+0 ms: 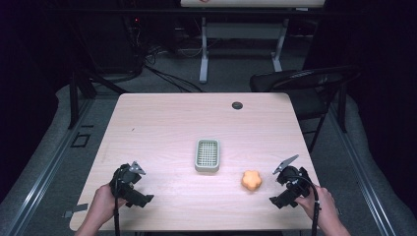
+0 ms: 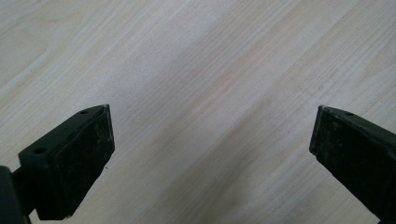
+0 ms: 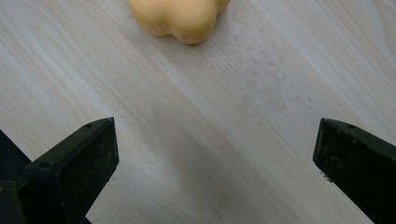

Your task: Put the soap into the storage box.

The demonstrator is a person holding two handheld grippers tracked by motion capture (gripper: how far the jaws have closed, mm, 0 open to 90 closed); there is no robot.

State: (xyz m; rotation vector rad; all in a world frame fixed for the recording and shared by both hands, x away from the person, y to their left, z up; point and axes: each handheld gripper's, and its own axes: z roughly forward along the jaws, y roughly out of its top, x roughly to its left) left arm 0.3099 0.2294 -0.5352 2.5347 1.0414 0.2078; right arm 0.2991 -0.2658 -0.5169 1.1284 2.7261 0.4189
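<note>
While open, right gripper [image 3: 215,158] faces soap-like block [image 3: 180,18]

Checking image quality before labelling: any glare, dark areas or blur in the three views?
High view: table evenly lit with a mild bright patch mid-table, surroundings nearly black, soap and tray a bit soft. Left gripper view: sharp wood grain, no glare, left tool pads dark. Right gripper view: soap cut off at the top edge, slightly soft; right tool clear.
</note>
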